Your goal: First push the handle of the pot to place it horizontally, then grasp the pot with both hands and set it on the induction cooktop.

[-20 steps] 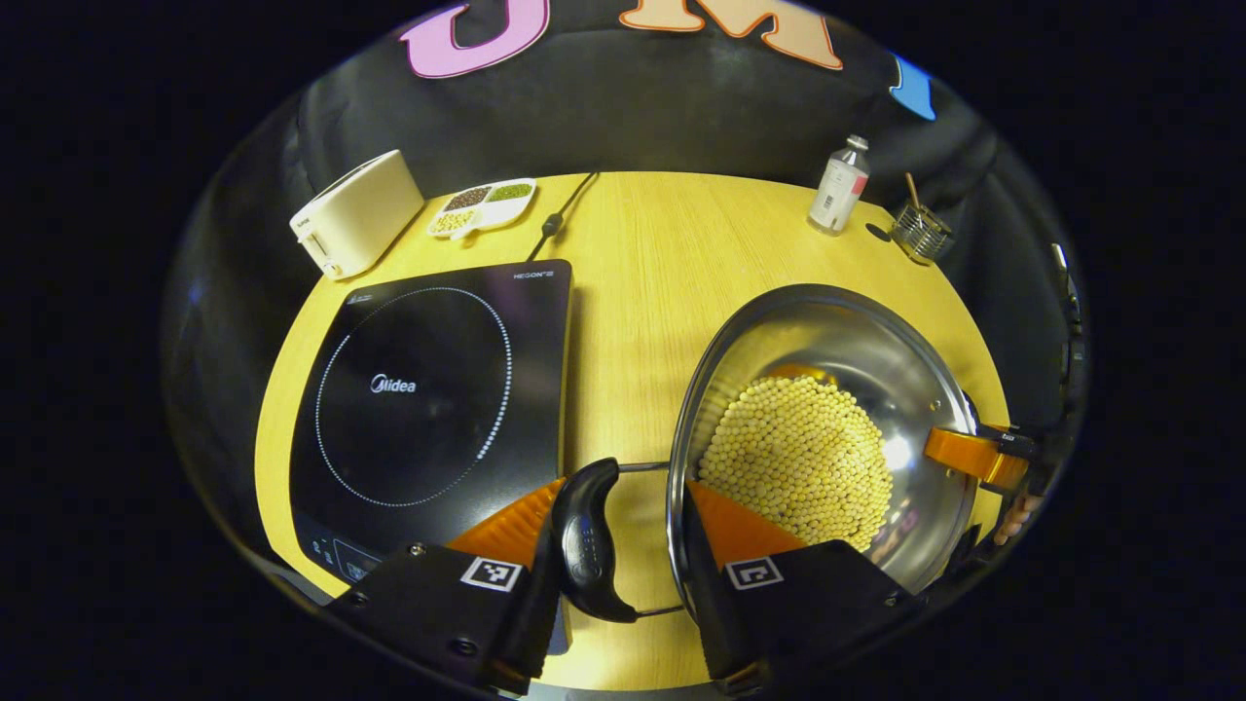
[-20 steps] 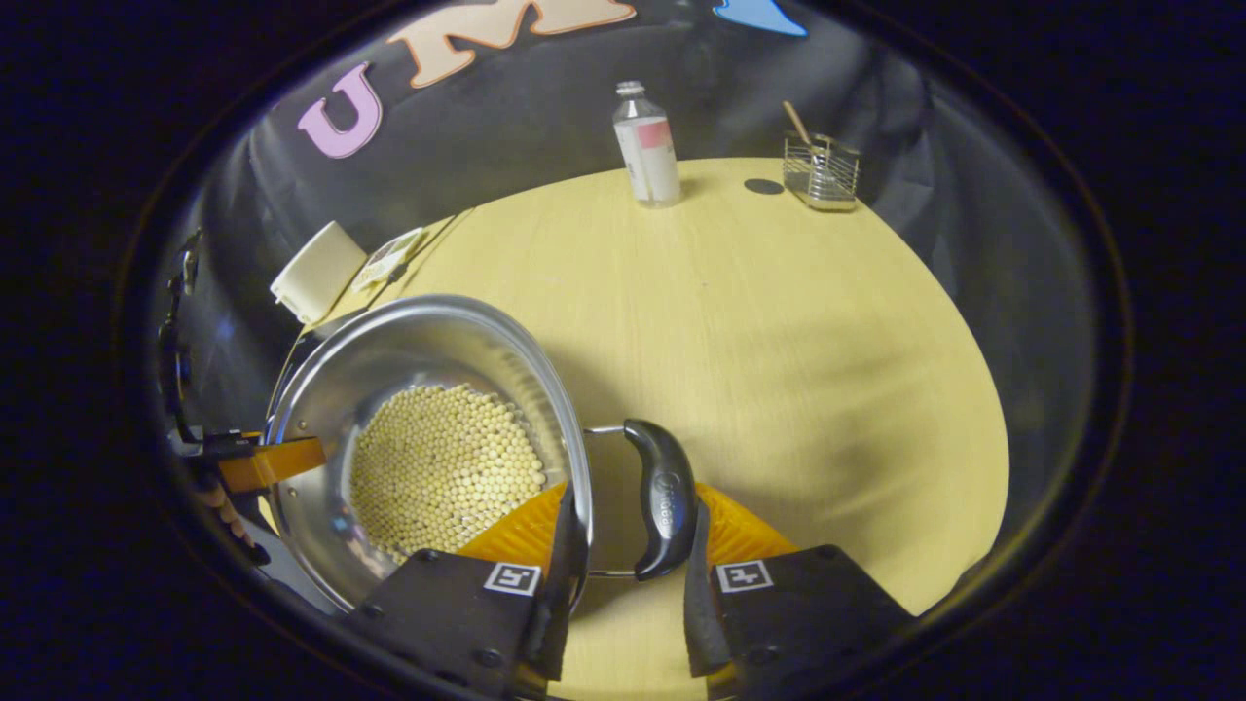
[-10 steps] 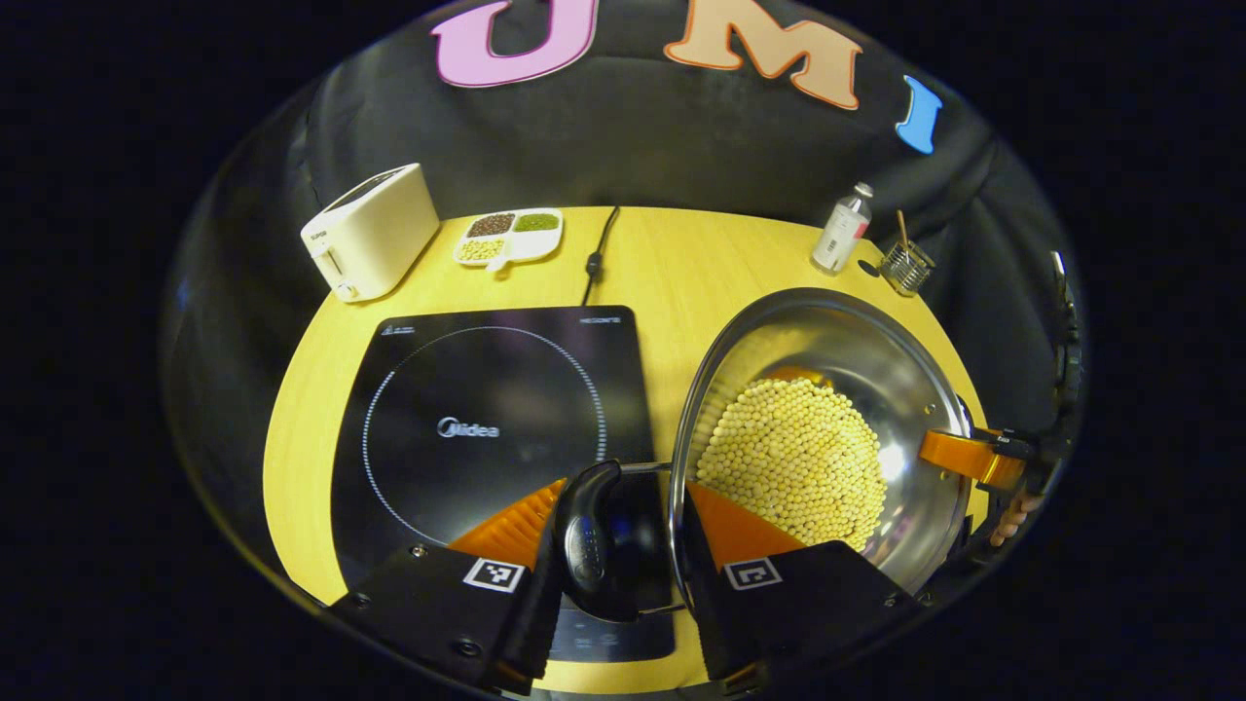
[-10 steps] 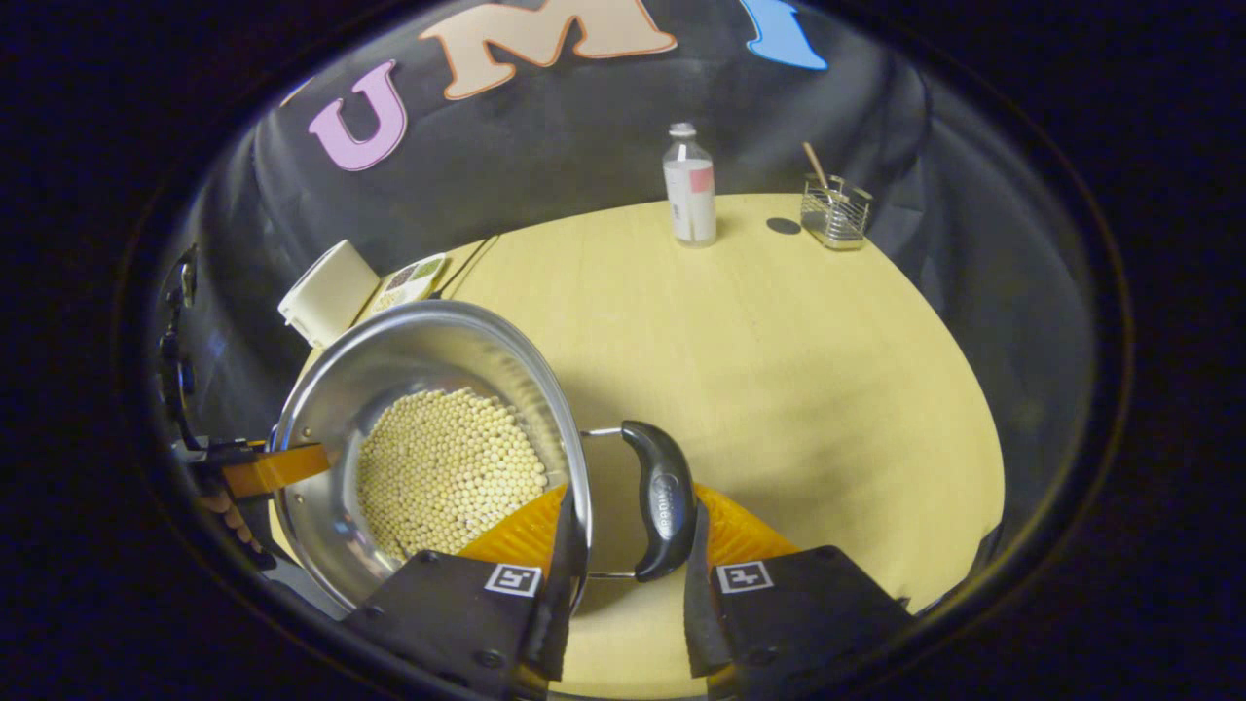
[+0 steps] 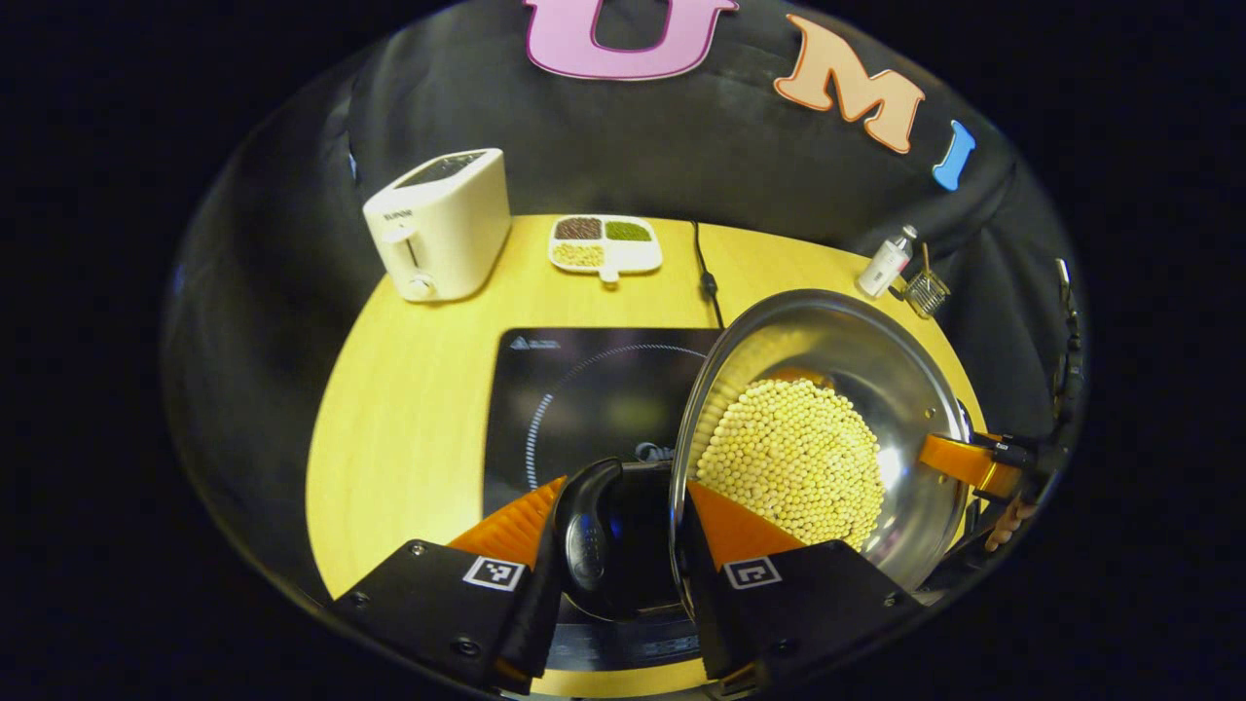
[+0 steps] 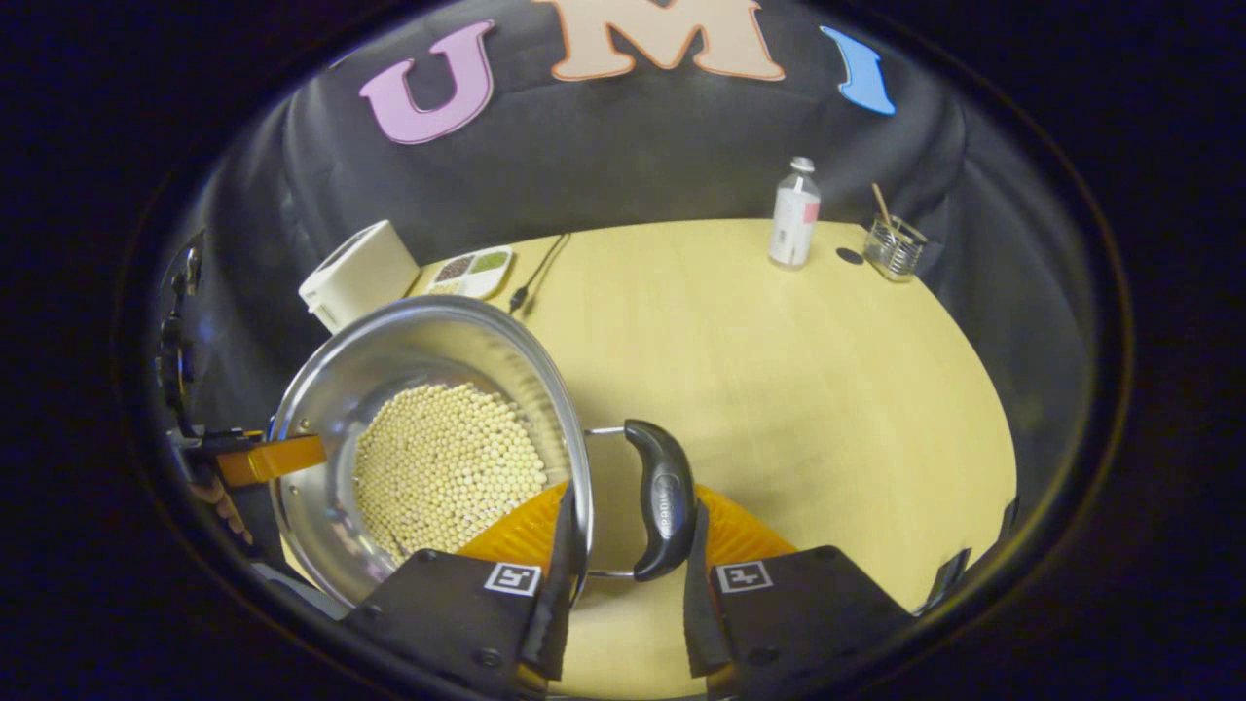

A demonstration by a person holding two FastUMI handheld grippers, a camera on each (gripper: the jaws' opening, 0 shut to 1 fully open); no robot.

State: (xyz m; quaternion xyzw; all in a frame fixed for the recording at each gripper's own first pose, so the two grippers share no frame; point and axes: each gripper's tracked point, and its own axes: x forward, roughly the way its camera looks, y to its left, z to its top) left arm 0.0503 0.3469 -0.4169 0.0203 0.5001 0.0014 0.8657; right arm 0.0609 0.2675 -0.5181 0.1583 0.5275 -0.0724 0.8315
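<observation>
Evidently level: pot (image 5: 827, 428), handles (image 5: 584, 526) sideways.

The pot (image 5: 827, 428), filled with pale beads, now overlaps the right part of the induction cooktop (image 5: 584, 389), where a second ago it sat over bare tabletop (image 5: 409, 389) beside it. In the left gripper view the toaster (image 5: 438, 224) and sectioned dish (image 5: 604, 243) appear closer to centre.

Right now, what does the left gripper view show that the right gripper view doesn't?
Left gripper view: the black induction cooktop partly hidden by the shiny steel pot, and the black handle in the left gripper. Right gripper view: the opposite black handle in the right gripper. Both: that pot of pale beans, white toaster, divided bean dish, clear bottle, wire holder.
</observation>
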